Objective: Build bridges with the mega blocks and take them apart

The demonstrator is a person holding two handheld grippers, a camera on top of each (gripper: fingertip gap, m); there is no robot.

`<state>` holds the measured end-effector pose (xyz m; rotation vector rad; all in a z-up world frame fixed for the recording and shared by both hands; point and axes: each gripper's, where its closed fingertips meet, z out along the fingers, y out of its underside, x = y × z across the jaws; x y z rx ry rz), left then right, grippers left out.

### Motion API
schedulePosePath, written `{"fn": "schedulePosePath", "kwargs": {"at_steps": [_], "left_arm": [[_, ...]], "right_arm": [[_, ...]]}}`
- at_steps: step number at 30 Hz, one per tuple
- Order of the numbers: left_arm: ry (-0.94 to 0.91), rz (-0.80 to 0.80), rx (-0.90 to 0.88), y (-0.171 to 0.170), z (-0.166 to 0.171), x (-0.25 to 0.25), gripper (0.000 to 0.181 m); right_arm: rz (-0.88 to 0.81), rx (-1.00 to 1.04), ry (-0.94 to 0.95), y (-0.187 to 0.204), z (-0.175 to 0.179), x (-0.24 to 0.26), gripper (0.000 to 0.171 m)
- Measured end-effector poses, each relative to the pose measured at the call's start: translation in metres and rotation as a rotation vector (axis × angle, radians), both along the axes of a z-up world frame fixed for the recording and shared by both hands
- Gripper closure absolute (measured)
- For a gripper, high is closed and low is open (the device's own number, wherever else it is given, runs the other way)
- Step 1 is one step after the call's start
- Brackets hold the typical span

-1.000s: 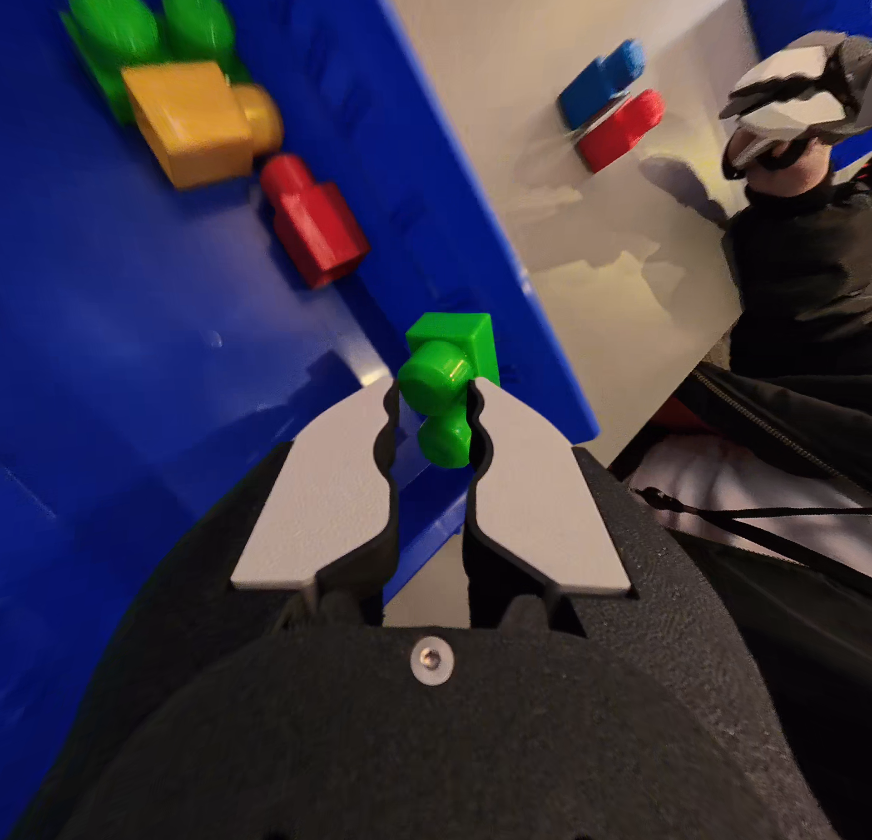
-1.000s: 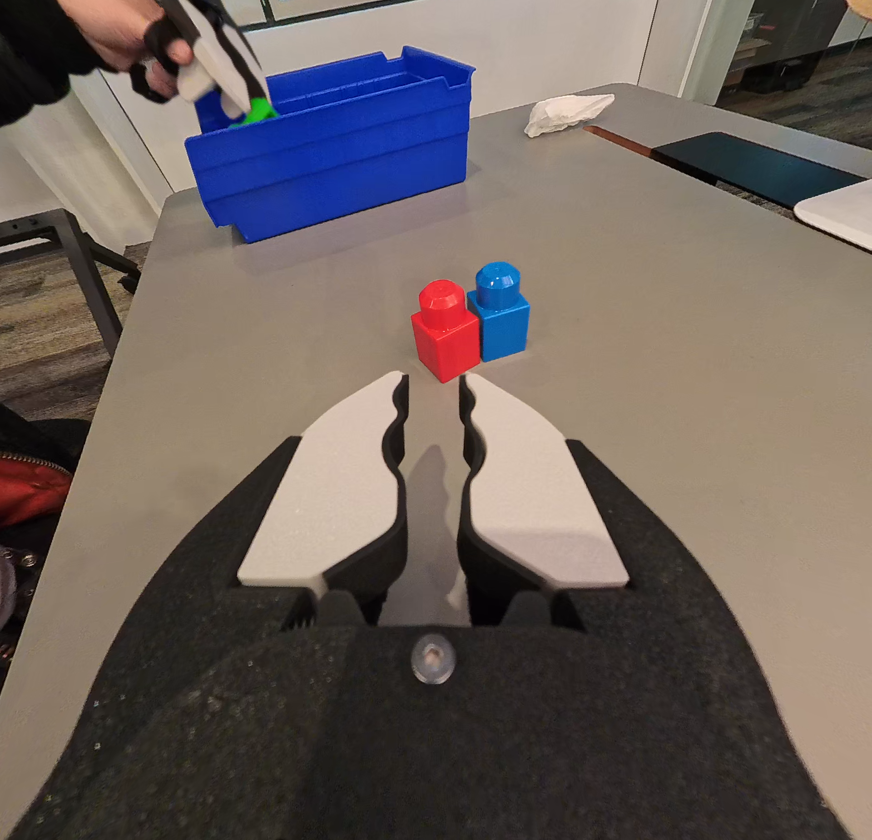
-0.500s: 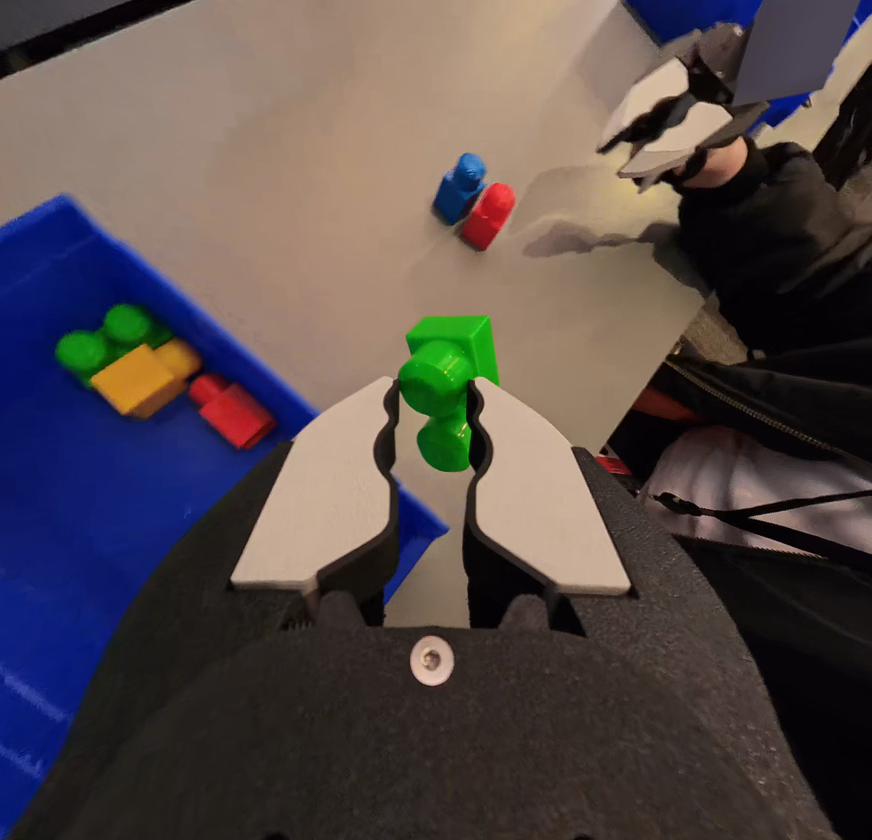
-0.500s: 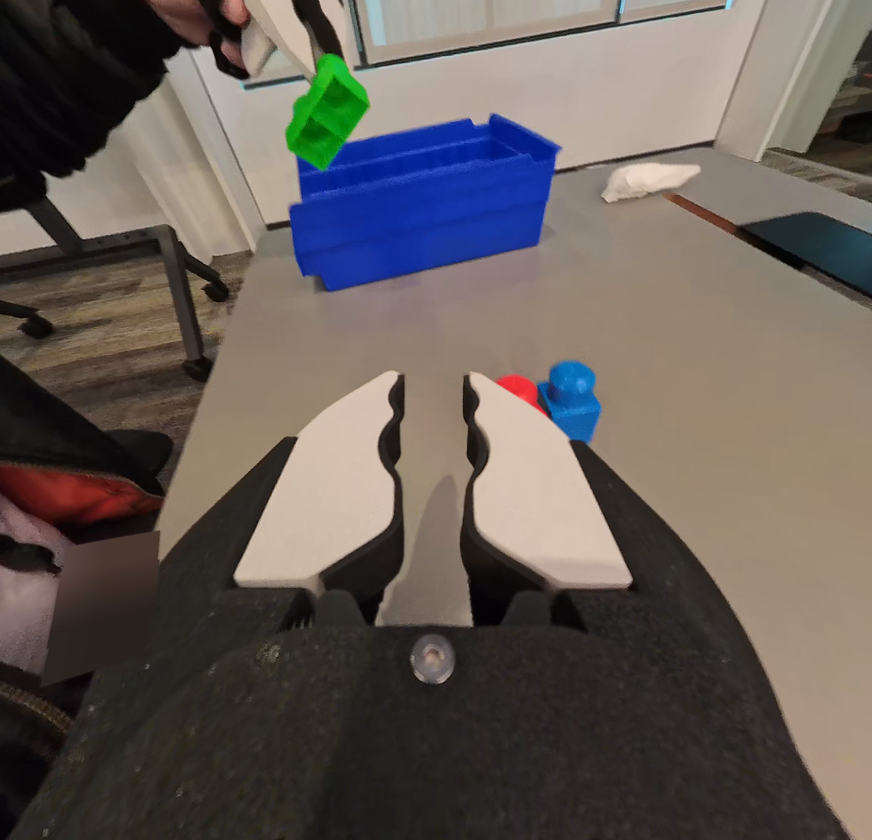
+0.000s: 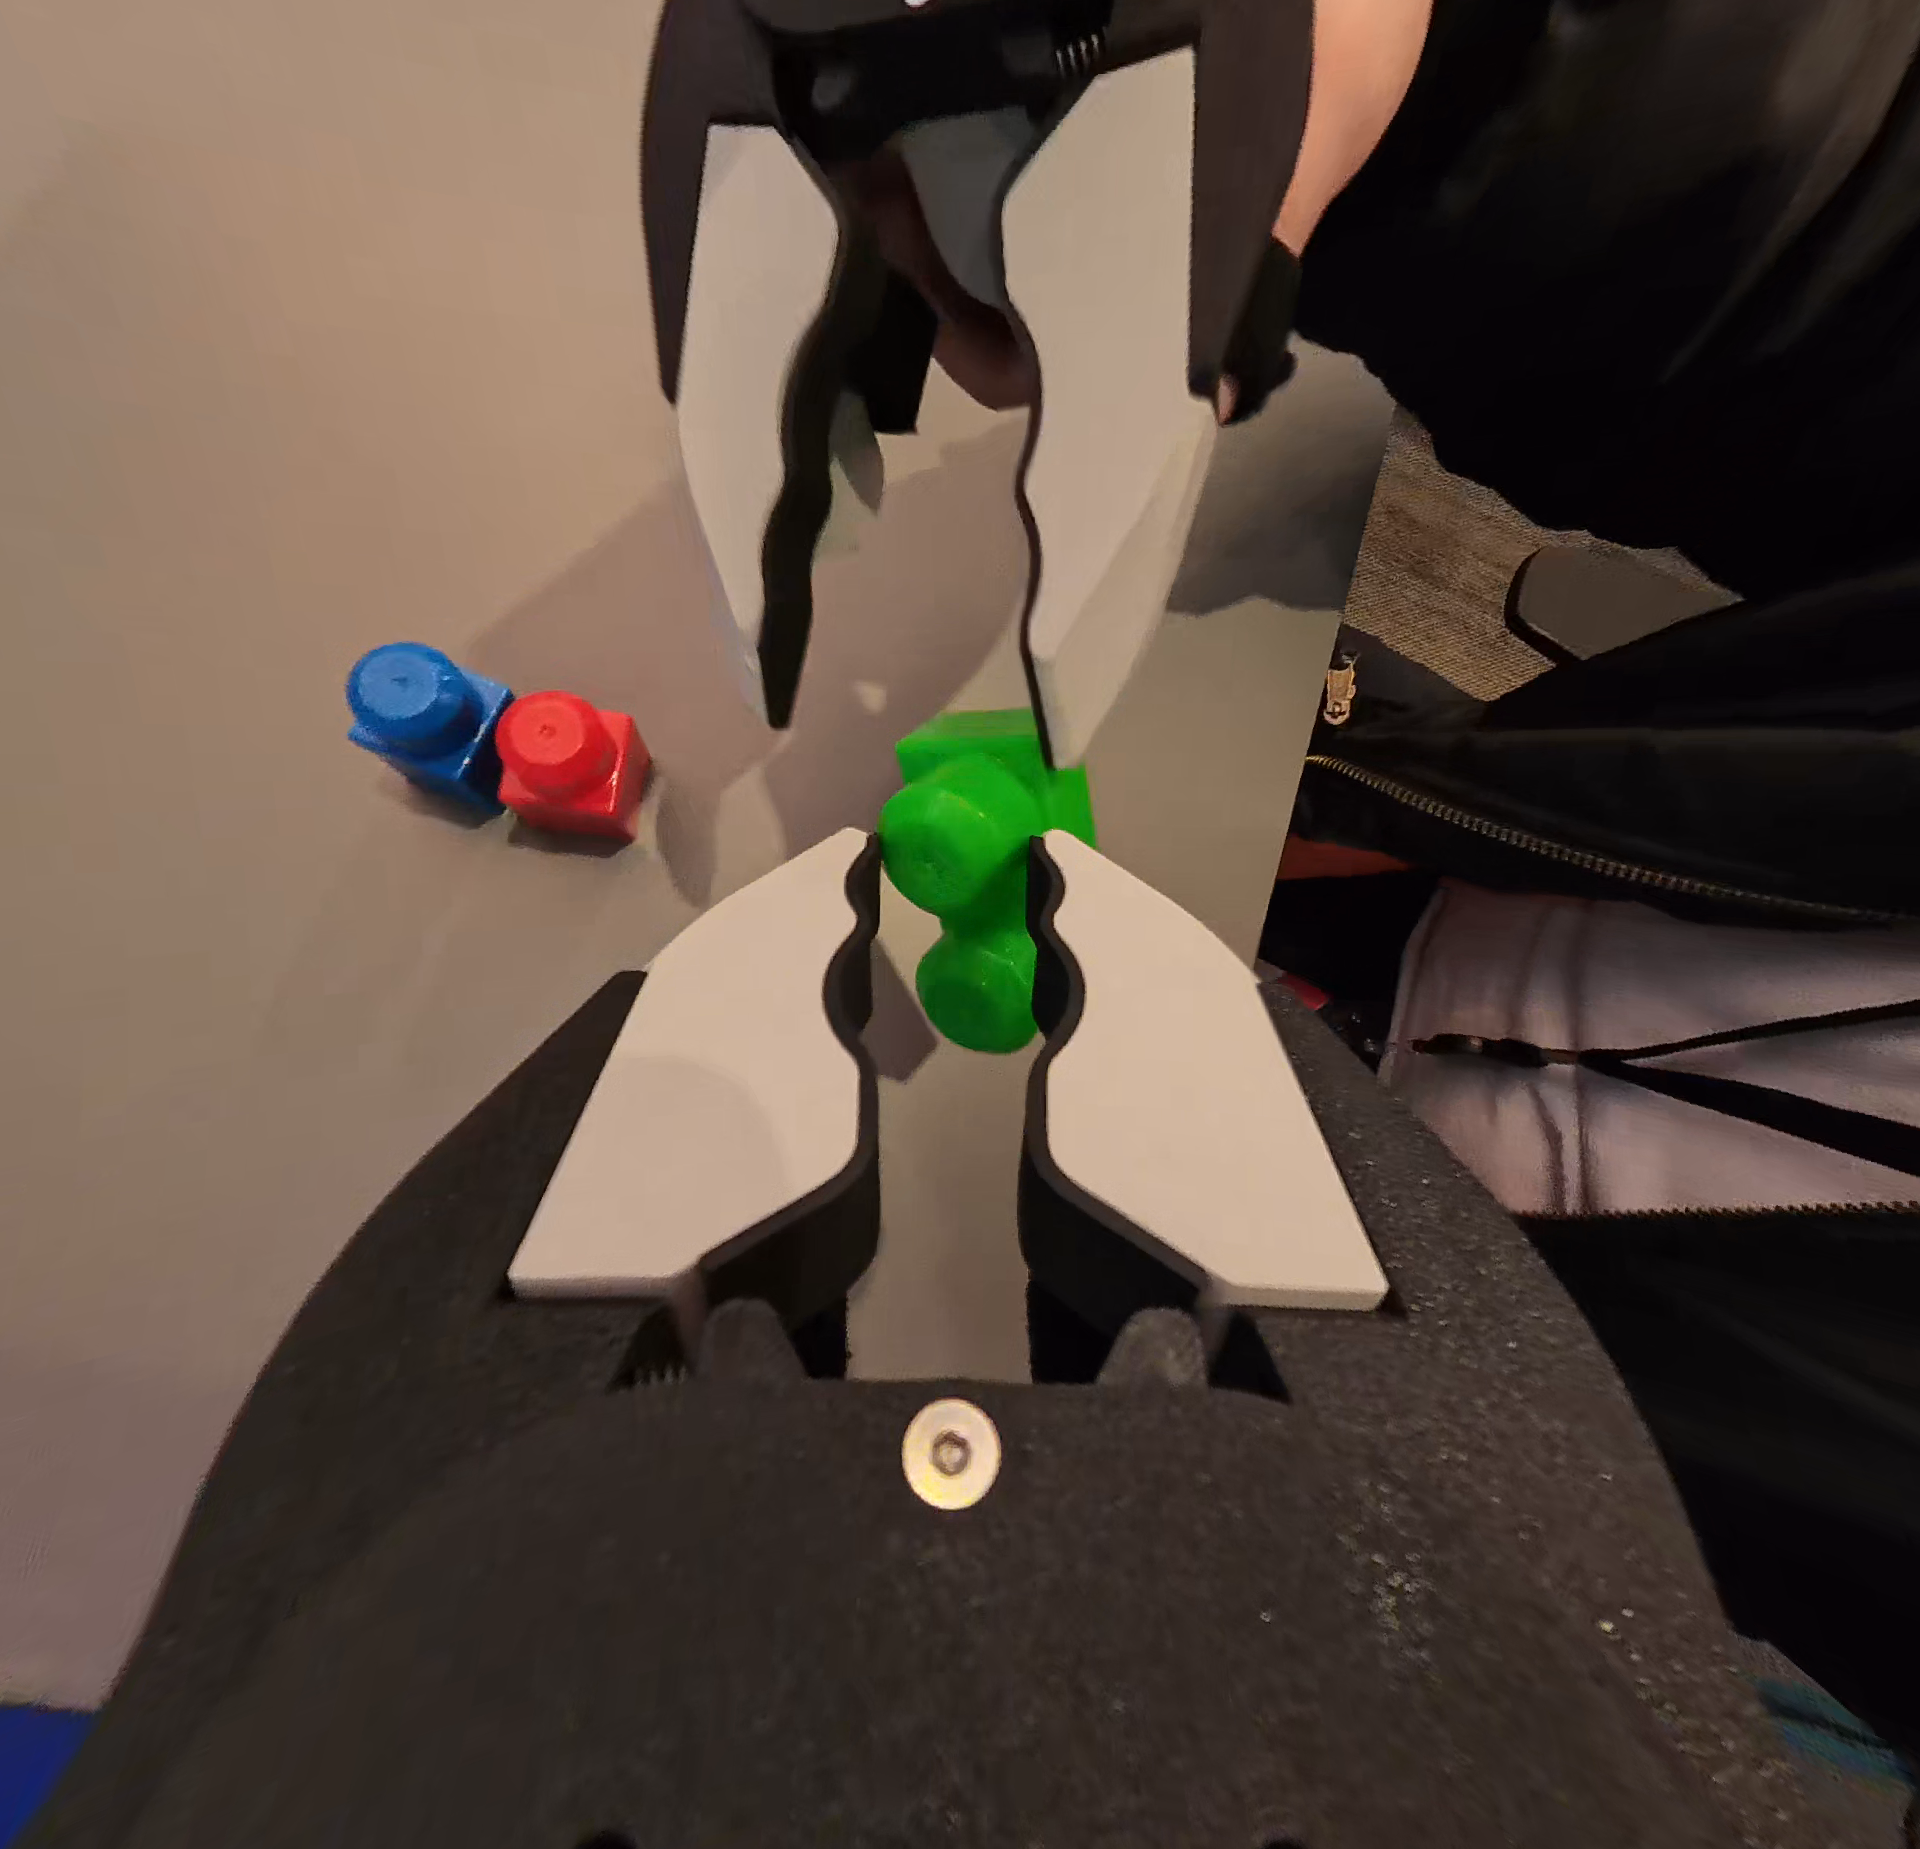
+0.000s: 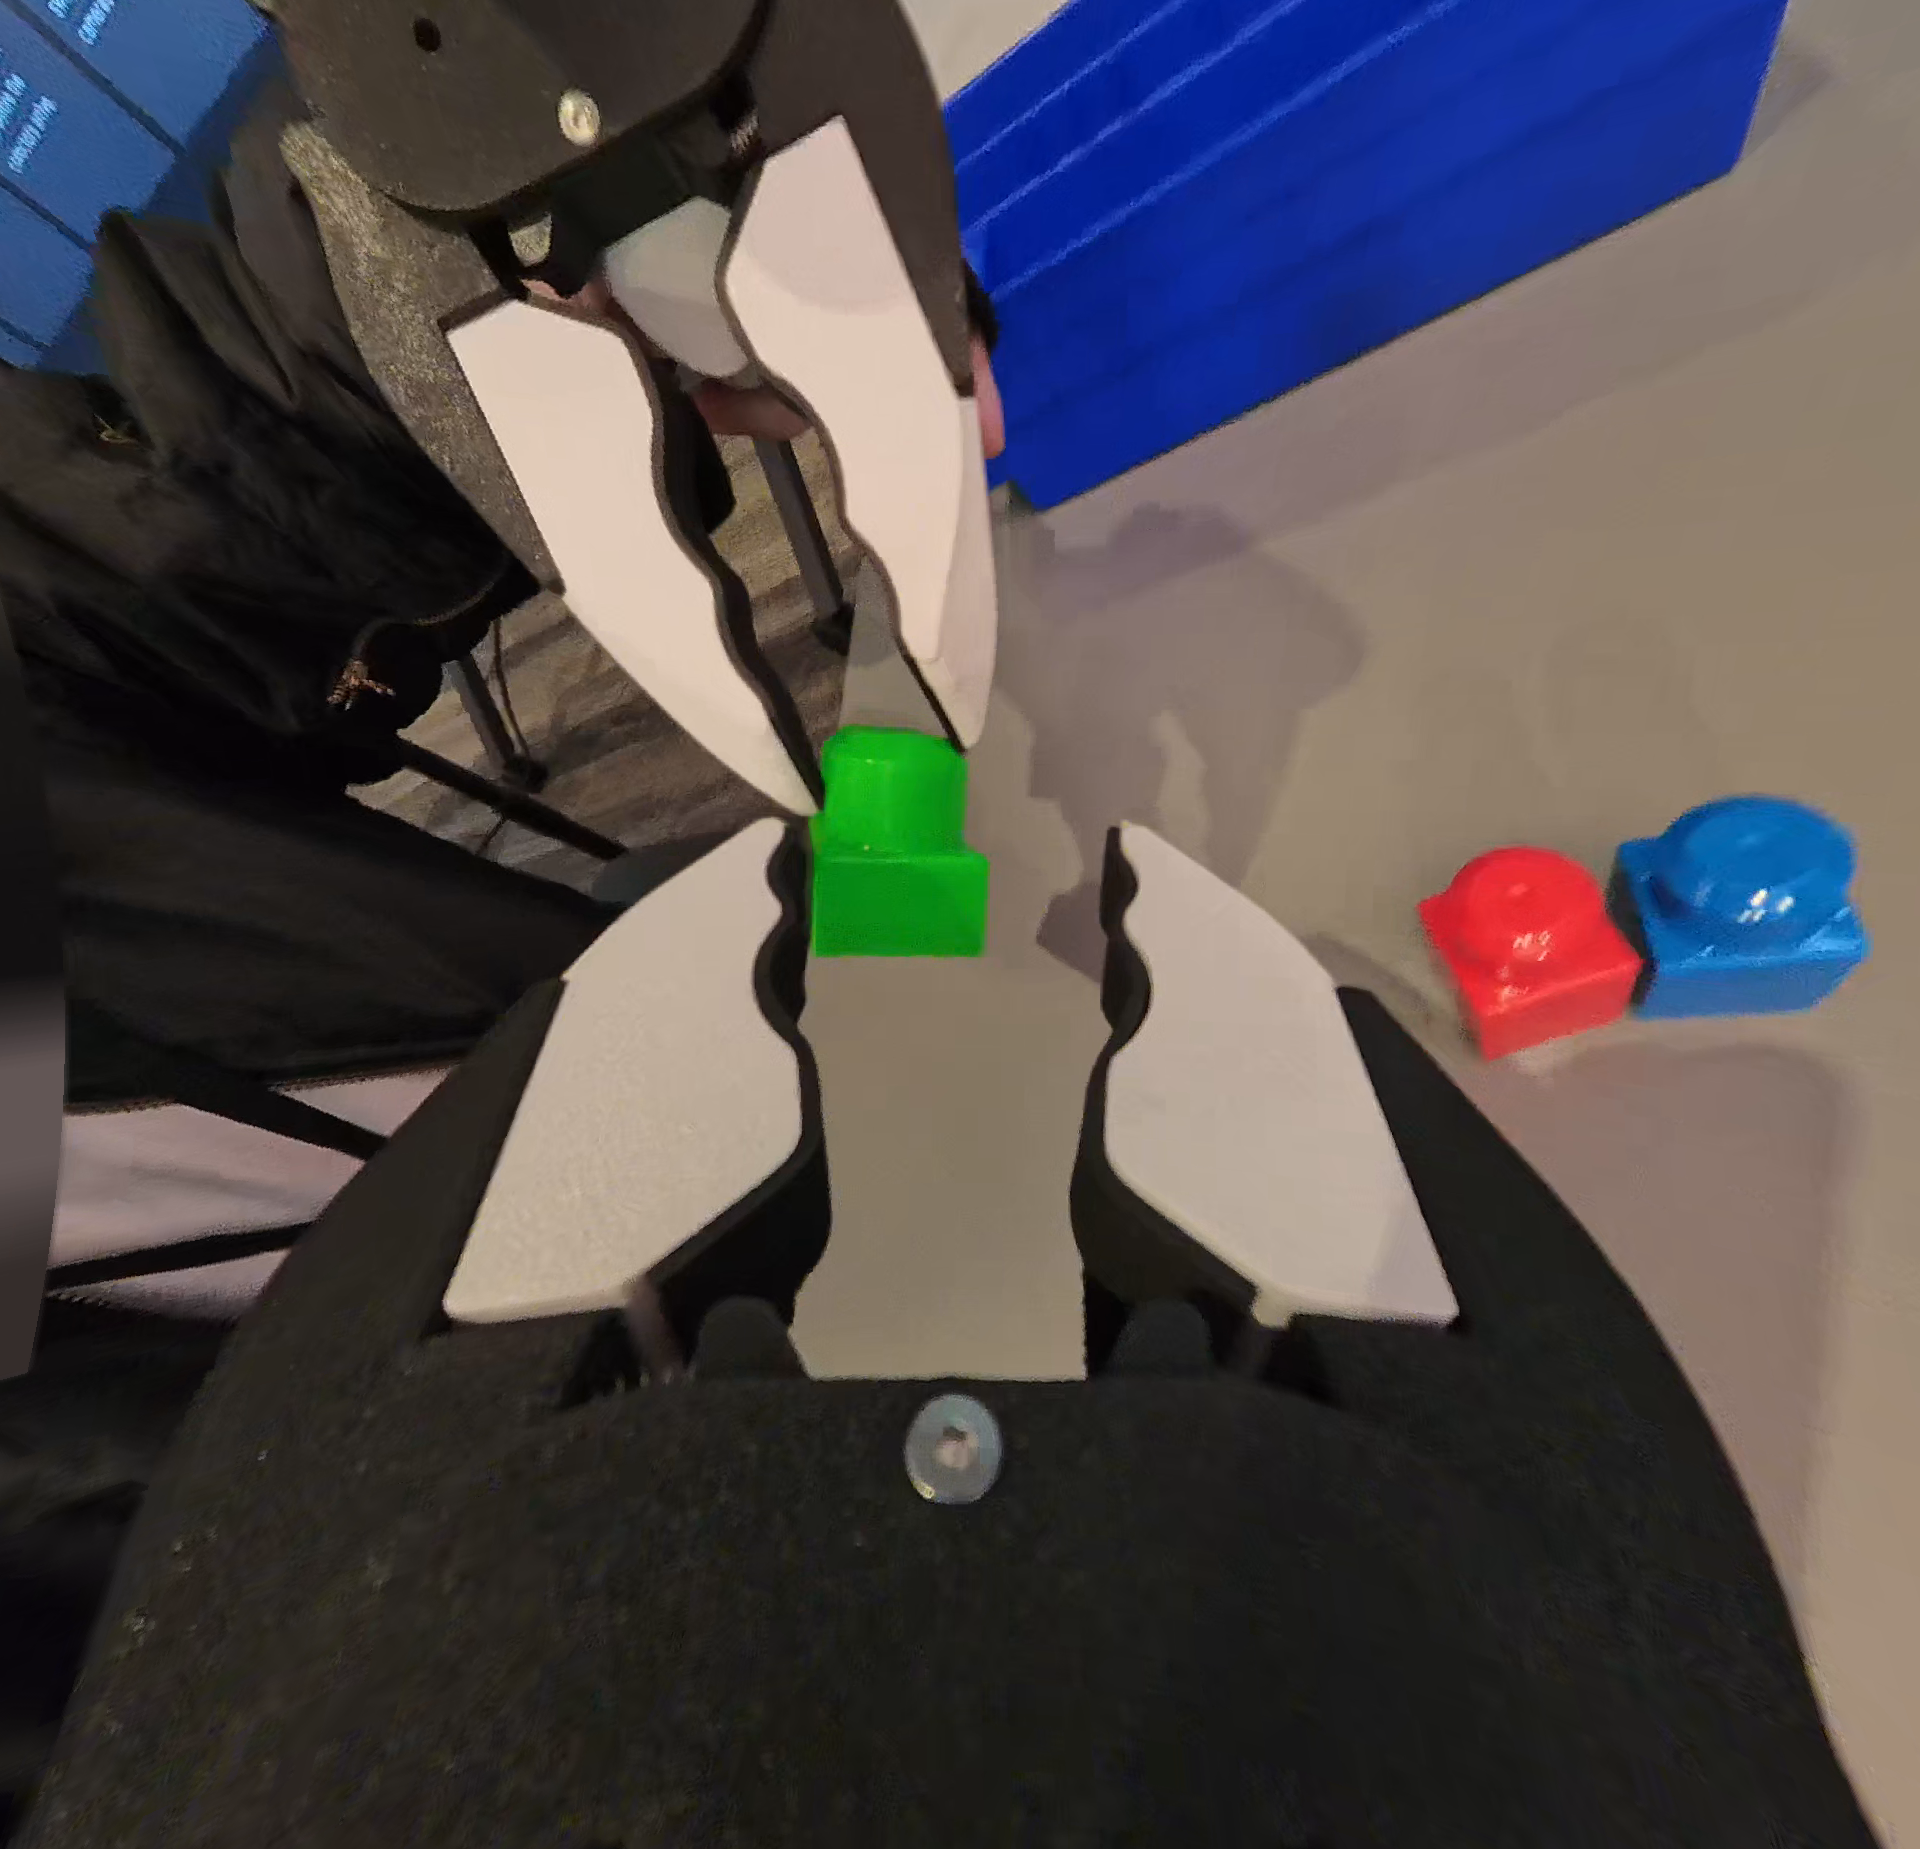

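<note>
My left gripper [image 5: 954,843] is shut on a green two-stud block [image 5: 961,864], gripping it by its studs. My right gripper [image 6: 951,841] is open and faces the left one, with its jaws on either side of the green block's body [image 6: 899,895]. The block is close to one finger [image 6: 675,1051], with a gap on the other side. The right gripper also shows in the left wrist view [image 5: 914,729], and the left gripper in the right wrist view [image 6: 883,771]. A red block [image 5: 566,765] and a blue block [image 5: 421,708] stand side by side, touching, on the grey table [image 5: 208,345].
A blue bin [image 6: 1351,189] stands at the back of the table. The red block [image 6: 1522,942] and blue block [image 6: 1745,906] are to the right of my right gripper. The table's edge and a person's dark jacket [image 5: 1662,241] are close by the grippers. My left and right fingertips are right by each other.
My left gripper has carried the green block out of the bin to the table's near edge. My right gripper has opened wider and moved in around the block.
</note>
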<state>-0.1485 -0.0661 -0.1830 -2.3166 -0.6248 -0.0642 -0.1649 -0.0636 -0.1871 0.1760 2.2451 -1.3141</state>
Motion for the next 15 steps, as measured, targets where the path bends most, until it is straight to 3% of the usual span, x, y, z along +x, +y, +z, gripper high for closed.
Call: {"fn": "schedulePosePath", "kwargs": {"at_steps": [3, 5, 10, 15], "left_arm": [[-0.016, -0.008, -0.005, 0.012, -0.004, -0.003, 0.154], [-0.009, -0.008, -0.013, 0.018, -0.006, -0.007, 0.155], [0.015, 0.009, -0.007, 0.025, -0.01, -0.013, 0.16], [0.176, 0.139, 0.307, 0.005, 0.016, -0.032, 0.155]], "right_arm": [[0.03, 0.054, -0.01, 0.01, -0.012, 0.01, 0.117], [0.05, 0.093, 0.002, 0.016, -0.021, 0.015, 0.134], [-0.001, 0.08, 0.109, 0.031, -0.036, 0.005, 0.135], [-0.225, 0.143, 0.404, 0.077, -0.077, -0.059, 0.135]]}}
